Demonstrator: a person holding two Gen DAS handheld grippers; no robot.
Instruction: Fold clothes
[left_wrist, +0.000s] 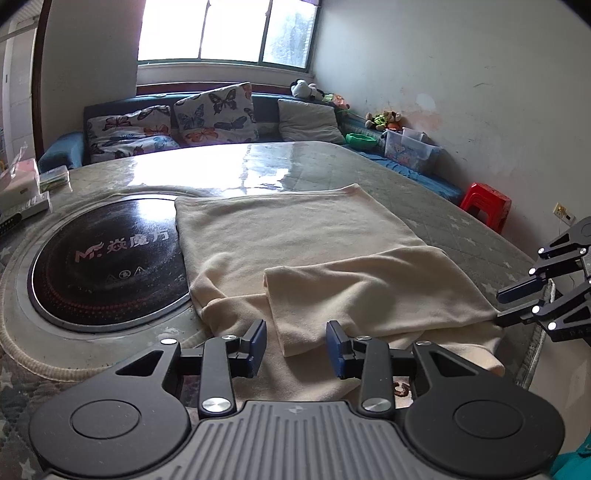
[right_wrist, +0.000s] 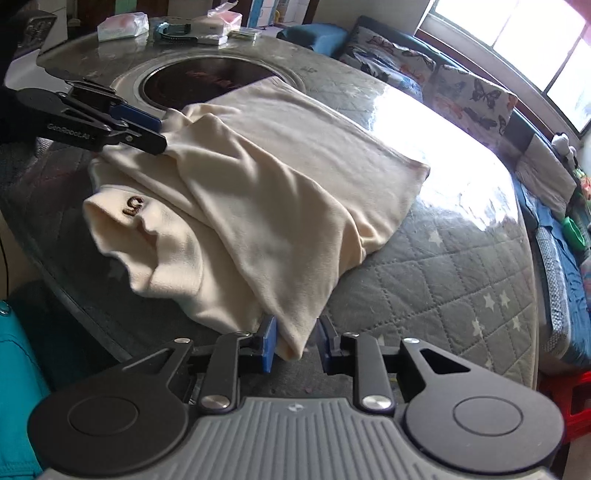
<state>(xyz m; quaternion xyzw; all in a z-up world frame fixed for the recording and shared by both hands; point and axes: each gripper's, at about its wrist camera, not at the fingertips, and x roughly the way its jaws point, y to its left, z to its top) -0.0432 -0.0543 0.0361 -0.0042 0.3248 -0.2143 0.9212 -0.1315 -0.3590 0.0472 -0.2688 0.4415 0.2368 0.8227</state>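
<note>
- Left wrist view: a cream fleece garment (left_wrist: 295, 251) lies partly folded on a round table with a grey quilted star-print cover (left_wrist: 461, 229), its left edge overlapping a black round cooktop set in the table (left_wrist: 107, 258).
- The left gripper (left_wrist: 296, 345) sits low at the garment's near edge, blue-padded jaws apart around a folded flap.
- At the right, the right gripper (left_wrist: 511, 304) reaches the garment's corner, jaws apart.
- Right wrist view: the garment (right_wrist: 280, 177) spreads across the table's near part, a cuff with a brown "5" (right_wrist: 133, 206) at the left.
- The right gripper (right_wrist: 295, 345) stands spread, a hanging fold between its pads.
- The left gripper (right_wrist: 157, 133), far left, touches the fabric; I cannot tell whether it grips.
</note>
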